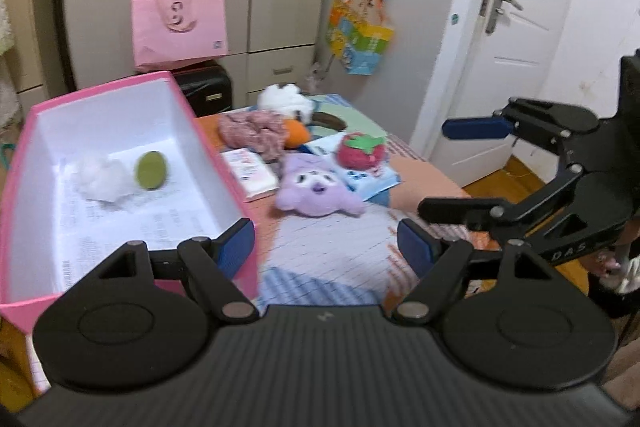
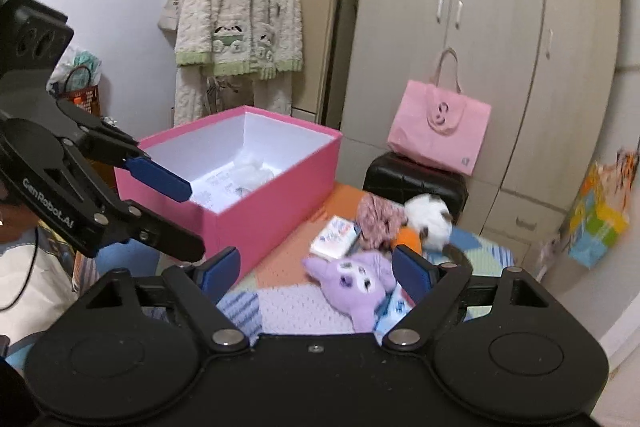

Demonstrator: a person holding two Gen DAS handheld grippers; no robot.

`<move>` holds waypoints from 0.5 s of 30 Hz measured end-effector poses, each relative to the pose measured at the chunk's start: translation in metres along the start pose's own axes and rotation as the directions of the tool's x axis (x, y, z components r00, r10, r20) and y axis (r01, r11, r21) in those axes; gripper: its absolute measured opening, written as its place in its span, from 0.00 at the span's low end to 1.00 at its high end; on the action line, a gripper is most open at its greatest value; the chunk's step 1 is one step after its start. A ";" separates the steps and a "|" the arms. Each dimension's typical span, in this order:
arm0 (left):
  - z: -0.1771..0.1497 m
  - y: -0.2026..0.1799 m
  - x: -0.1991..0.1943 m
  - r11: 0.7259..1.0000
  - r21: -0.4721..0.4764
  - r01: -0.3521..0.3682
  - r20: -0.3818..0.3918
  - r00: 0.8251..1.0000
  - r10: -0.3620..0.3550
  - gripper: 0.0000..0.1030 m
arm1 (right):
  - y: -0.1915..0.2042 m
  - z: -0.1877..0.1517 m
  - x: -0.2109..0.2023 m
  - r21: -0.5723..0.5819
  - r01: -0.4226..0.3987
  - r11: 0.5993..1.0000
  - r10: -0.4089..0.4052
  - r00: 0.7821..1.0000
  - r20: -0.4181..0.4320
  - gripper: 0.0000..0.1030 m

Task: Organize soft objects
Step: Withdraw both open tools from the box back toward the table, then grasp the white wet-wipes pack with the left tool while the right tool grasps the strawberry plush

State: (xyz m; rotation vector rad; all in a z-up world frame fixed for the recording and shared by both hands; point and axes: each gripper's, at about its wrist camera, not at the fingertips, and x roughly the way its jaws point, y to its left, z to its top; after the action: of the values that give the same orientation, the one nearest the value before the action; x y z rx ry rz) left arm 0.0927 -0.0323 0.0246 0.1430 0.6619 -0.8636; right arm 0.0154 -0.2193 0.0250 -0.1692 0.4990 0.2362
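Purple plush (image 1: 316,189) lies on the bedspread (image 1: 328,251), just right of the pink box (image 1: 236,187) and nearest both tools. It looks like the next pick. The step in hand reads as a reach between picks, with both grippers coming in empty.

The left gripper (image 1: 326,247) has its jaws apart with nothing between them, hanging by the box's near corner. The right gripper (image 2: 316,269) is also spread and empty, and its right finger stands in front of the plush in its own view.

The next move probably calls for one gripper to drop over the plush, pinch its soft body, and carry it across the box wall.

The count: inside the box are two things, a white fluff (image 1: 102,177) and a green oval (image 1: 151,171). Outside I make out one purple plush, one strawberry (image 1: 360,149), one pinkish scrunchie (image 1: 252,133), one white-and-orange plush (image 1: 290,107), and two flat packets (image 1: 252,171). More may be hidden beneath them.
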 end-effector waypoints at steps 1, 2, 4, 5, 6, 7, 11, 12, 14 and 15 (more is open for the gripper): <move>-0.001 -0.004 0.005 1.000 0.001 0.011 0.003 1.000 -0.011 0.75 | -0.004 -0.006 0.003 0.007 0.006 1.000 -0.006 1.000 -0.007 0.86; -0.002 -0.006 0.010 1.000 -0.001 0.023 0.005 1.000 -0.023 0.75 | -0.008 -0.012 0.005 0.011 0.018 1.000 -0.018 1.000 -0.014 0.86; -0.003 -0.010 0.019 0.999 -0.010 0.041 0.004 0.999 -0.041 0.74 | -0.017 -0.022 0.013 0.021 0.055 0.998 -0.055 0.998 -0.028 0.86; -0.002 -0.012 0.024 0.999 -0.016 0.047 0.004 0.999 -0.047 0.74 | -0.023 -0.027 0.017 0.028 0.075 0.997 -0.074 0.997 -0.033 0.86; -0.001 -0.014 0.030 0.999 -0.019 0.050 0.003 0.999 -0.050 0.73 | -0.030 -0.032 0.021 0.036 0.093 0.995 -0.092 0.995 -0.036 0.86; 0.000 -0.016 0.035 0.999 -0.019 0.047 0.006 0.999 -0.047 0.73 | -0.036 -0.036 0.022 0.044 0.105 0.994 -0.103 0.994 -0.035 0.86; 0.005 -0.021 0.054 1.000 -0.005 -0.015 0.036 0.999 0.015 0.73 | -0.060 -0.048 0.031 0.084 0.129 0.988 -0.129 0.992 -0.013 0.86; 0.006 -0.022 0.058 0.999 -0.002 -0.036 0.044 0.998 0.036 0.73 | -0.067 -0.051 0.035 0.099 0.136 0.986 -0.136 0.991 -0.011 0.86; 0.009 -0.024 0.068 0.998 0.010 -0.069 0.065 0.996 0.068 0.72 | -0.078 -0.056 0.041 0.123 0.143 0.982 -0.144 0.990 -0.006 0.86; 0.011 -0.025 0.073 0.997 0.010 -0.081 0.074 0.994 0.080 0.72 | -0.081 -0.058 0.045 0.134 0.146 0.980 -0.147 0.989 -0.005 0.86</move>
State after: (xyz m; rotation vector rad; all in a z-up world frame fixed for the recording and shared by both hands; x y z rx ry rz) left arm 0.1137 -0.1008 -0.0068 0.1483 0.5779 -0.7925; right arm 0.0488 -0.3017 -0.0386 -0.0735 0.4937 0.0584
